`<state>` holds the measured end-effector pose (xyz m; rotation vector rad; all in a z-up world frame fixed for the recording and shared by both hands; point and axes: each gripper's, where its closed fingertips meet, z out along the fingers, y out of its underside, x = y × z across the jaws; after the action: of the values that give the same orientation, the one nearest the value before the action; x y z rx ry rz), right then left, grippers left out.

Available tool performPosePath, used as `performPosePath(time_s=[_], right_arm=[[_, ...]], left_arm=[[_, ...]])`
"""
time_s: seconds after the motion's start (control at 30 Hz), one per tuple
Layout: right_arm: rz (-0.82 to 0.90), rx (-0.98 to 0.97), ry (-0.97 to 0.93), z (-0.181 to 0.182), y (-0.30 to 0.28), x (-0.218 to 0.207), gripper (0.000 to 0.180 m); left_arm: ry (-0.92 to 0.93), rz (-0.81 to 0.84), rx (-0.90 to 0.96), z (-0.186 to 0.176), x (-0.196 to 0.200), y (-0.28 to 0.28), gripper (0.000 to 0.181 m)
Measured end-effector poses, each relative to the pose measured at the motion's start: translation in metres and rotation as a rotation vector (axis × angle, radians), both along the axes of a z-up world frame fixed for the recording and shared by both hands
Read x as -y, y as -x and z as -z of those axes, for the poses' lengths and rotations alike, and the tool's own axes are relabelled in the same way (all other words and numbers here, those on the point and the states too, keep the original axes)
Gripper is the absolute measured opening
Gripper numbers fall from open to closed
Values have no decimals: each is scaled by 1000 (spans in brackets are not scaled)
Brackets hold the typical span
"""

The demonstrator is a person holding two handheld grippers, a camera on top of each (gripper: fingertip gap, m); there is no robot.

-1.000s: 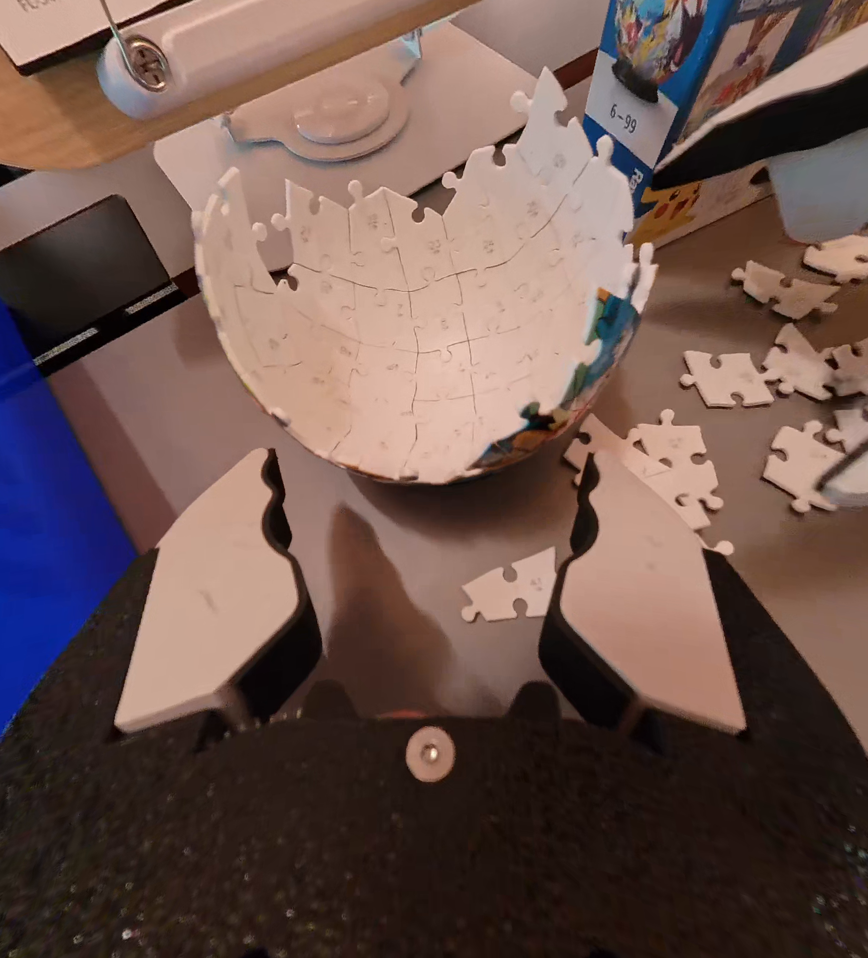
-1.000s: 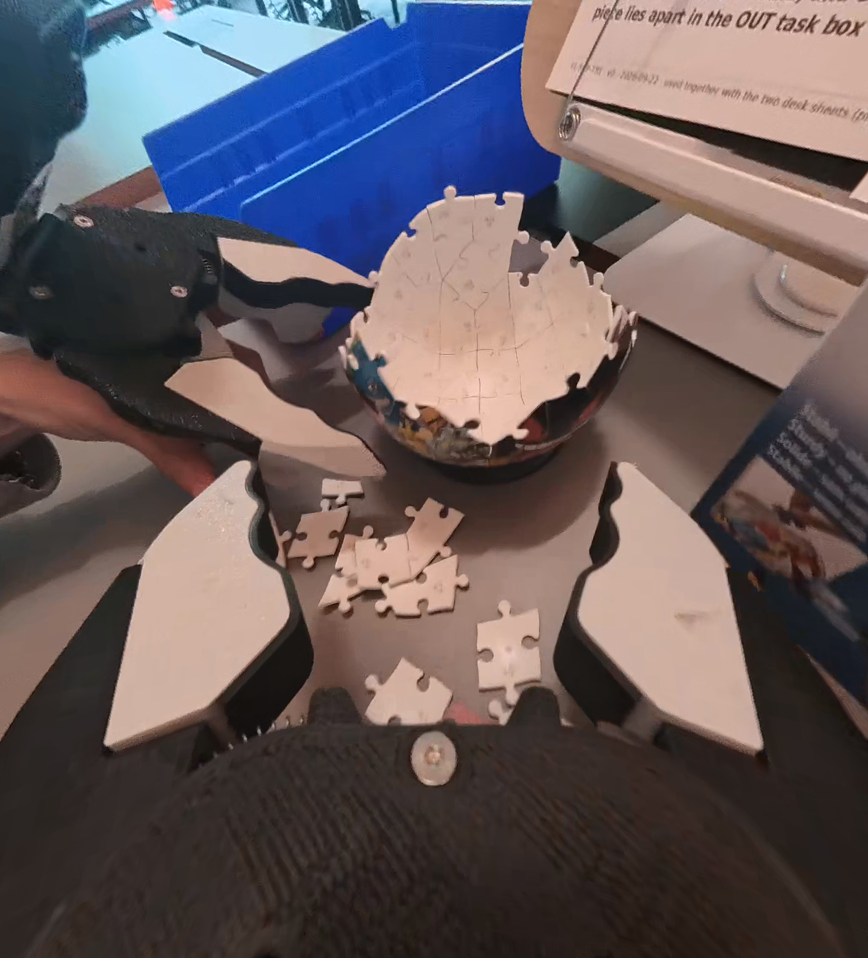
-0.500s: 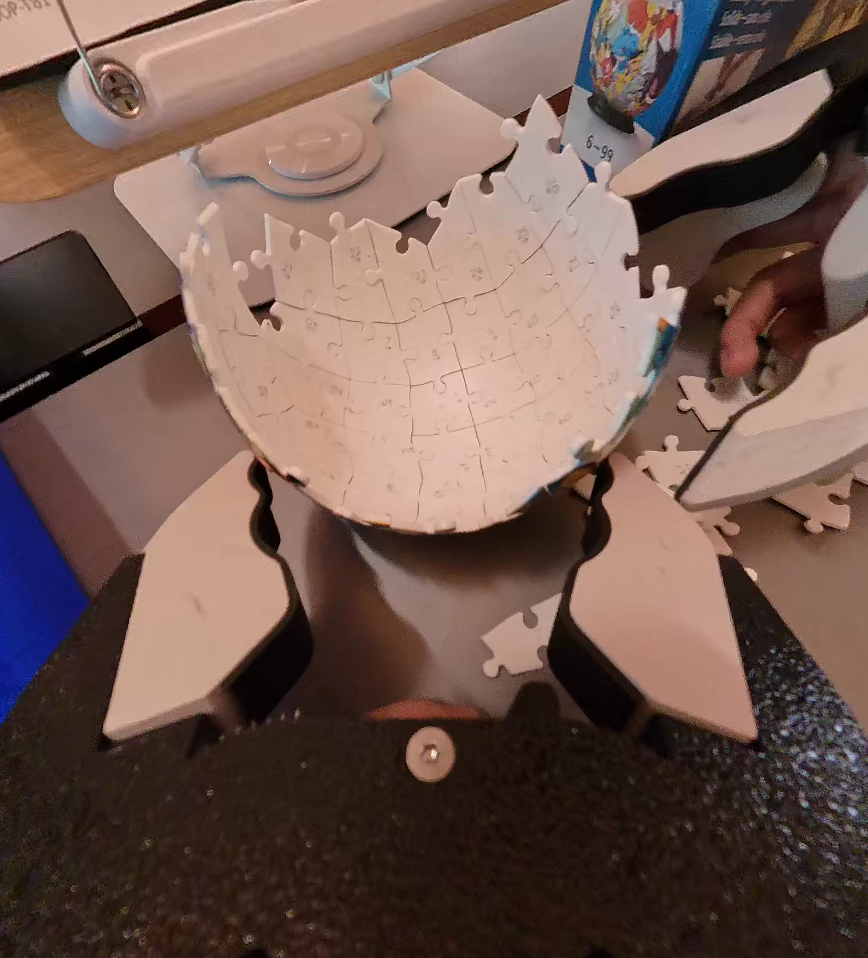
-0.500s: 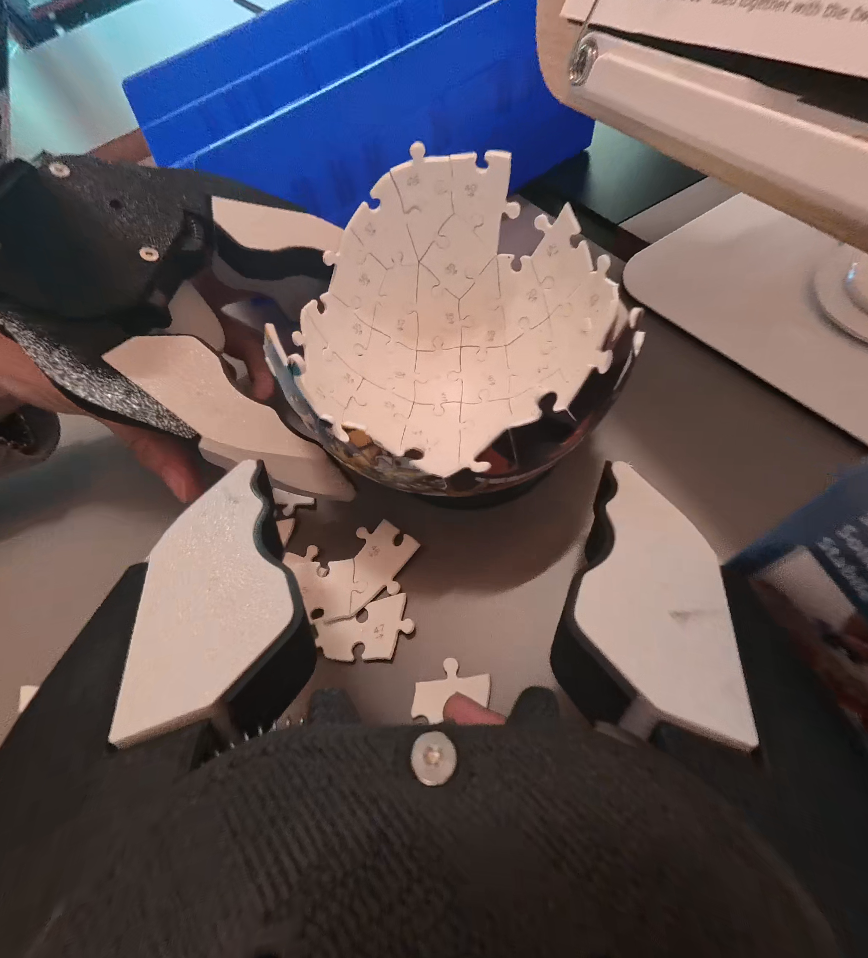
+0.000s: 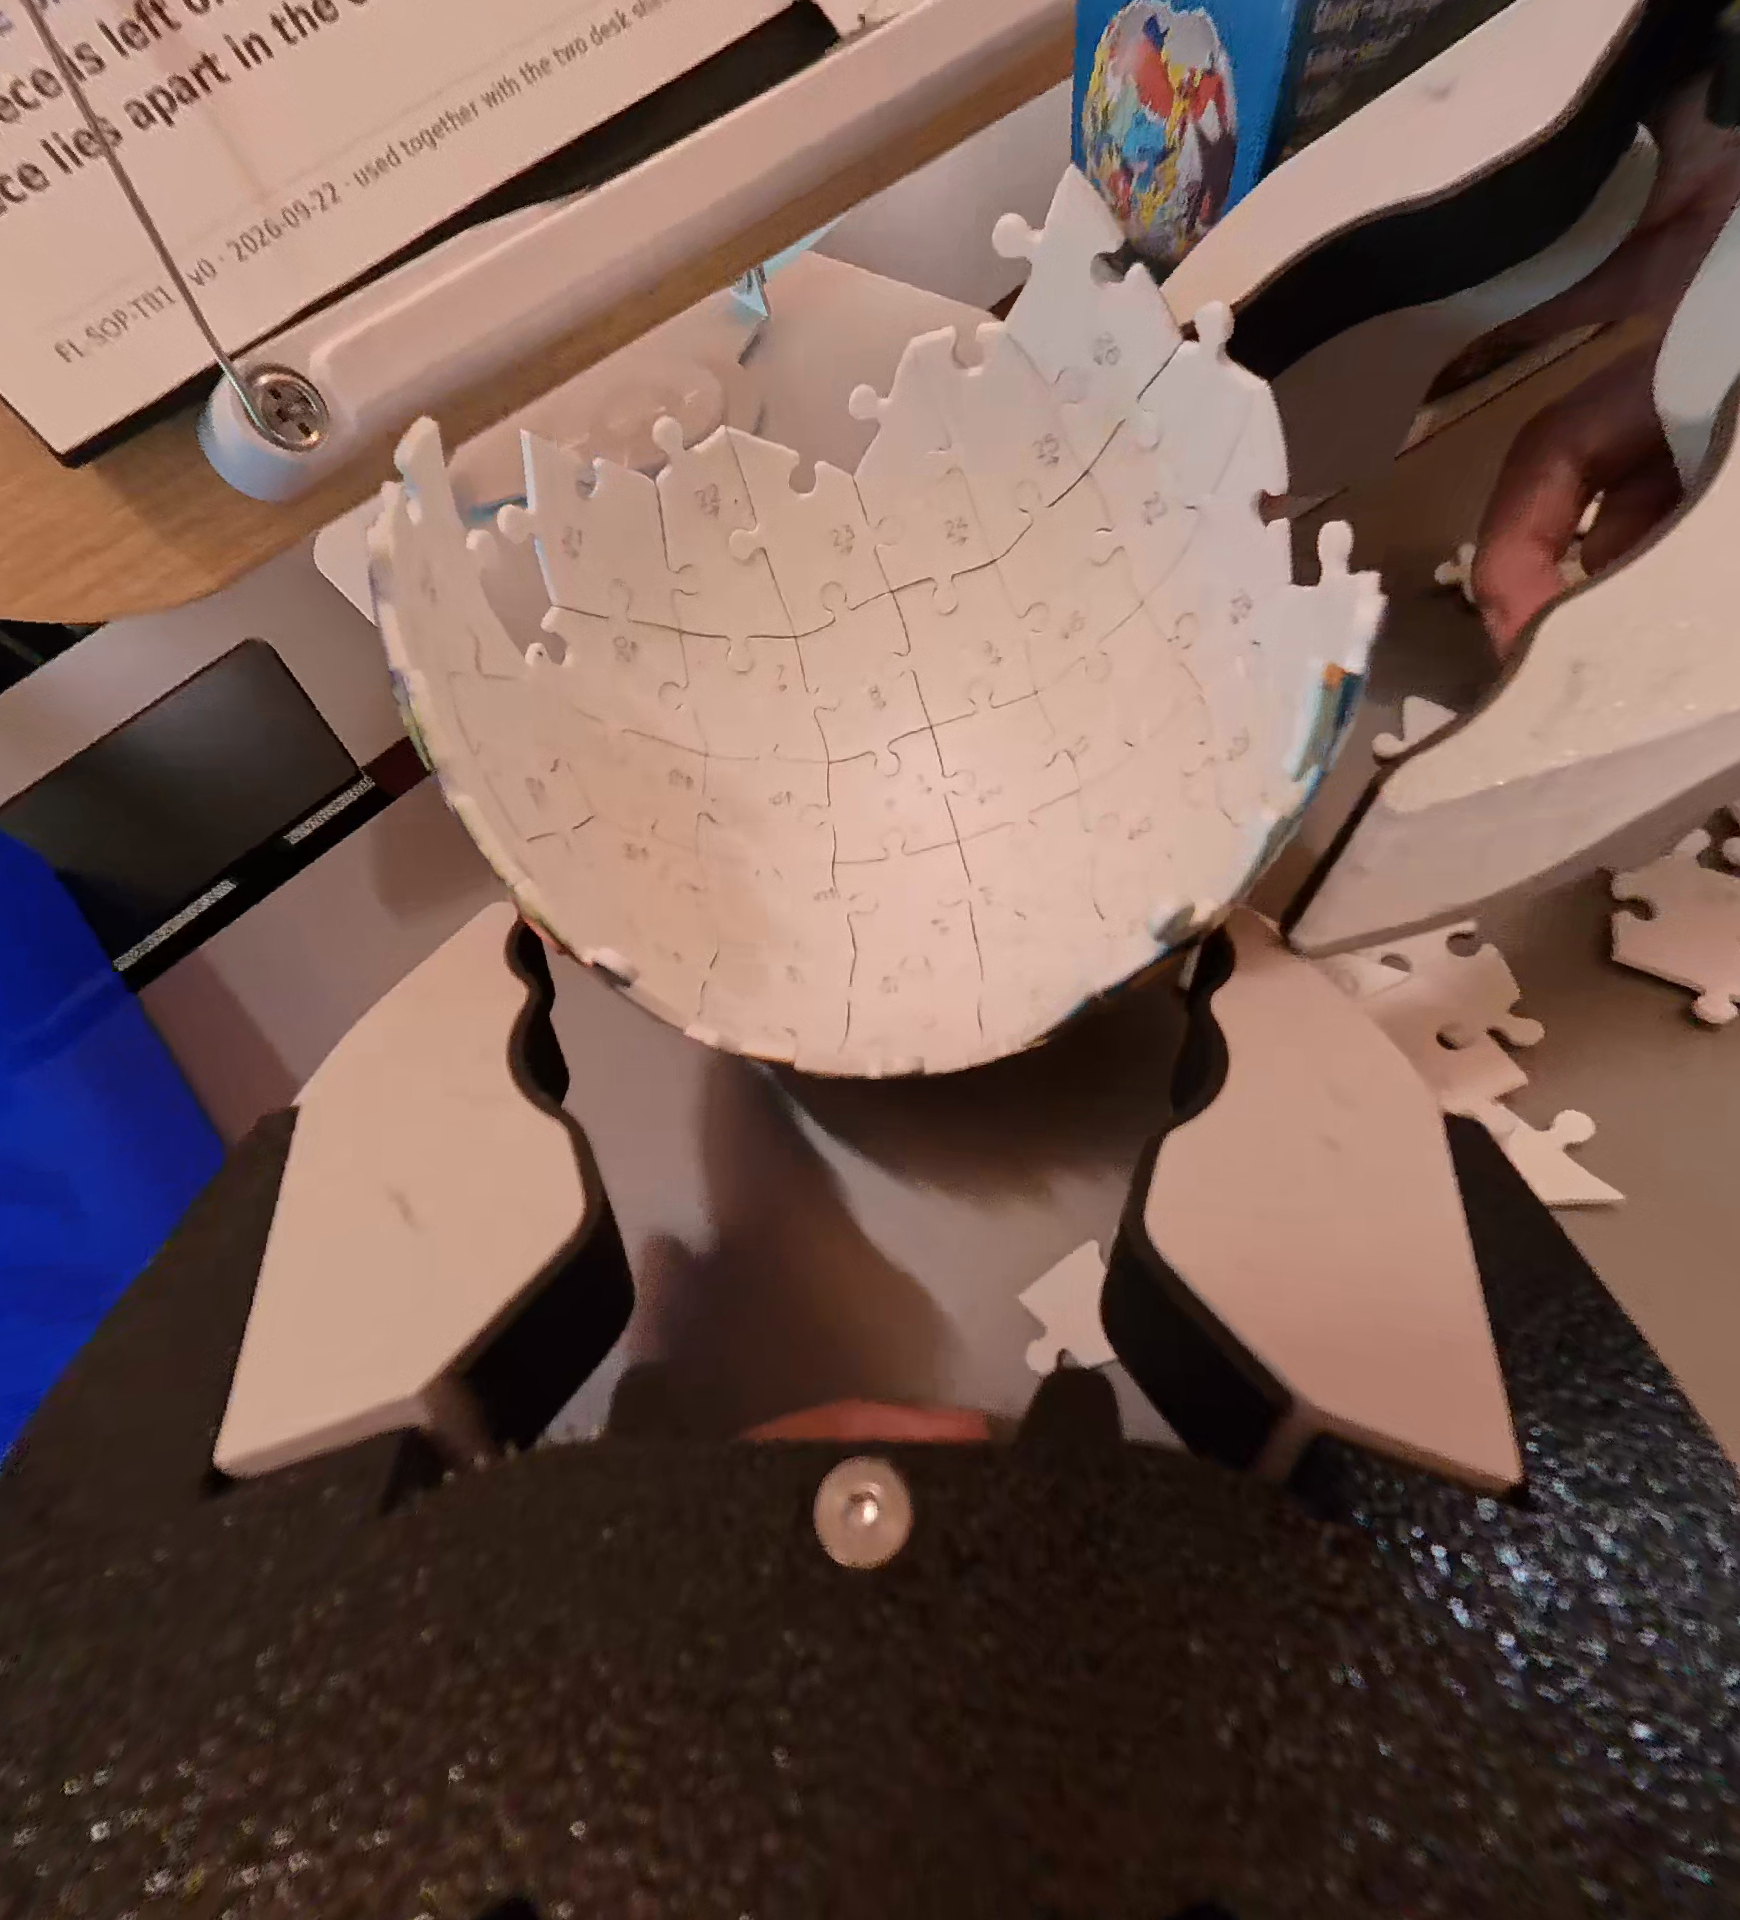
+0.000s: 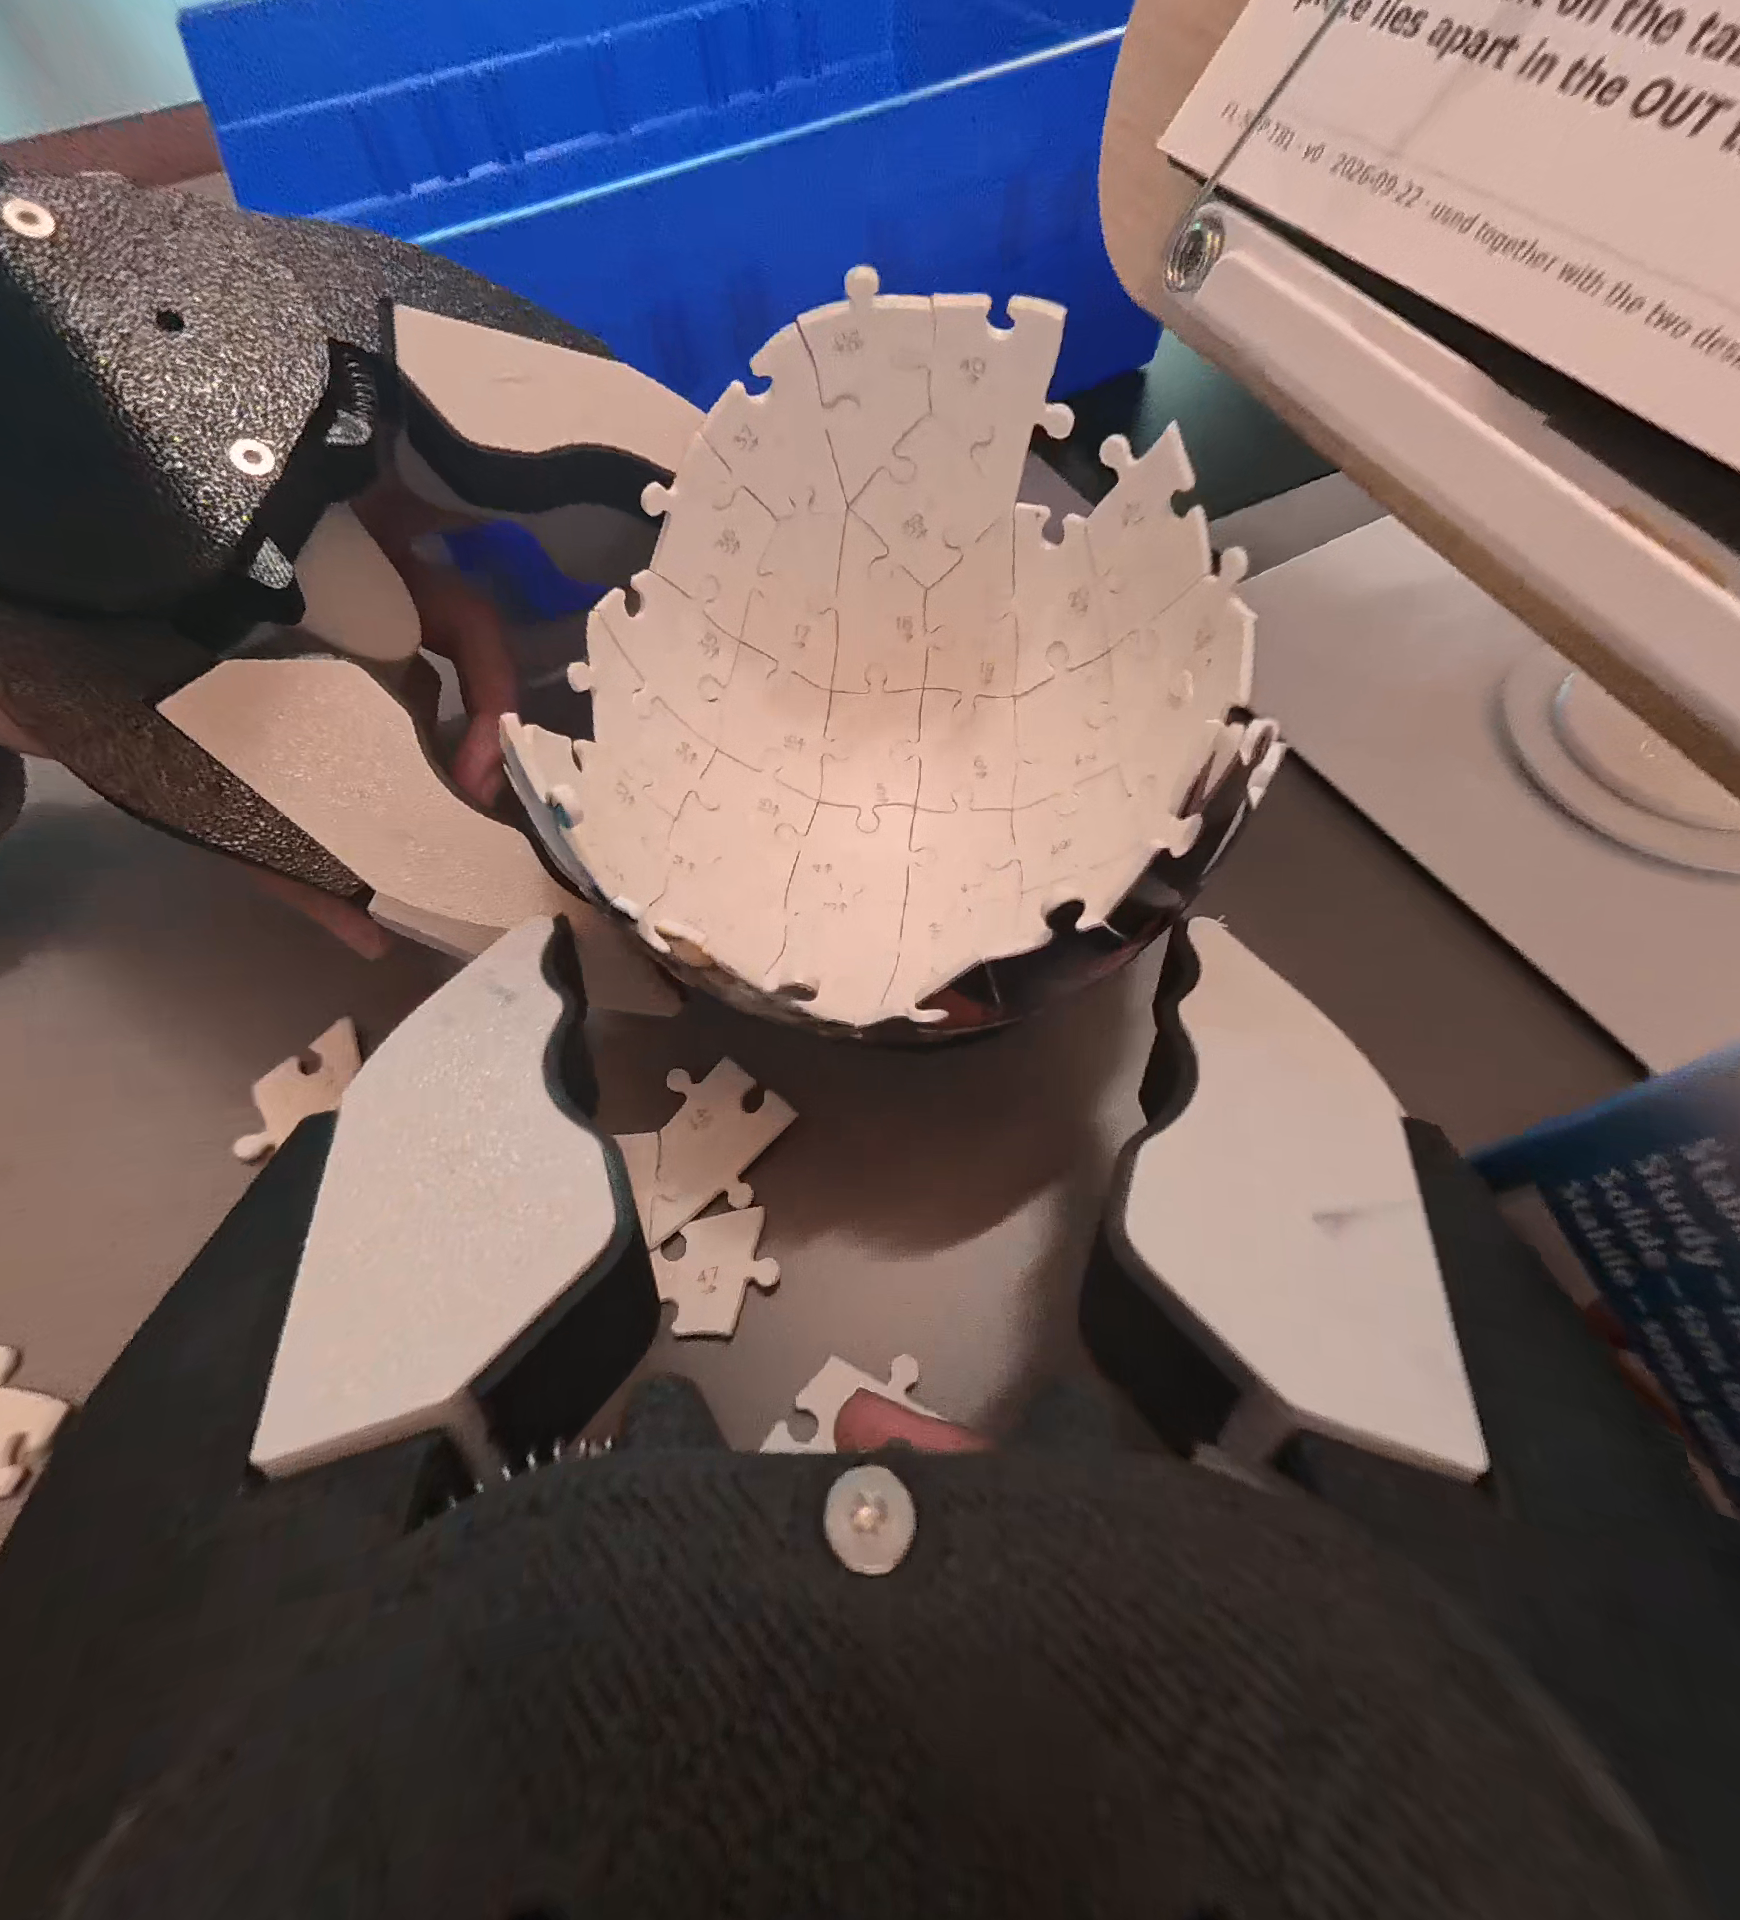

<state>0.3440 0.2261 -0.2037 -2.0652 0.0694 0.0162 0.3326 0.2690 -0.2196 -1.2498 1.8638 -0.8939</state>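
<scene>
I am holding my left tool (image 5: 861, 971) with its jaws spread wide apart, gripping nothing; the half-built puzzle globe shell (image 5: 876, 727) is sitting just ahead of the tips, its lower curve dipping between them. Whether the tips are actually touching the shell, I cannot tell. My right tool (image 6: 871, 961) is likewise standing wide apart and empty, with the same shell (image 6: 907, 707) just beyond its tips, so both tools are flanking the shell from different sides.

As far as the build shows, the lower bowl of the sphere is joined, white numbered backs facing inward and printed colour outside, while the upper rim is ragged, with tabs standing free and the top still missing. Loose puzzle pieces (image 6: 705, 1195) are lying face-down on the grey table (image 6: 97, 1039) under and between my right tool's fingers, with more (image 5: 1702, 940) lying to the right of my left tool, so a good many are still unplaced.

Beyond the shell from my right tool a blue bin (image 6: 658, 187) is standing; to that tool's right is the blue puzzle box (image 6: 1697, 1247). Ahead of both tools a clipboard with a printed sheet (image 5: 222, 187) is leaning over a white stand base (image 6: 1572, 748).
</scene>
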Motion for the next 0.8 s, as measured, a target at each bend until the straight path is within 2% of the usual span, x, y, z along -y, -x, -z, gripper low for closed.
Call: performPosePath(time_s=[0.2, 0.4, 0.63, 0.8], right_arm=[[11, -8, -20, -24, 21, 14, 103], [67, -45, -41, -39, 64, 59, 102], [133, -54, 15, -19, 120, 143, 102], [159, -26, 114, 4, 137, 185, 103]], left_arm=[[-1, -6, 12, -24, 16, 23, 114], [40, 4, -35, -35, 65, 68, 114], [104, 71, -81, -10, 149, 122, 114], [107, 112, -149, 16, 189, 141, 111]])
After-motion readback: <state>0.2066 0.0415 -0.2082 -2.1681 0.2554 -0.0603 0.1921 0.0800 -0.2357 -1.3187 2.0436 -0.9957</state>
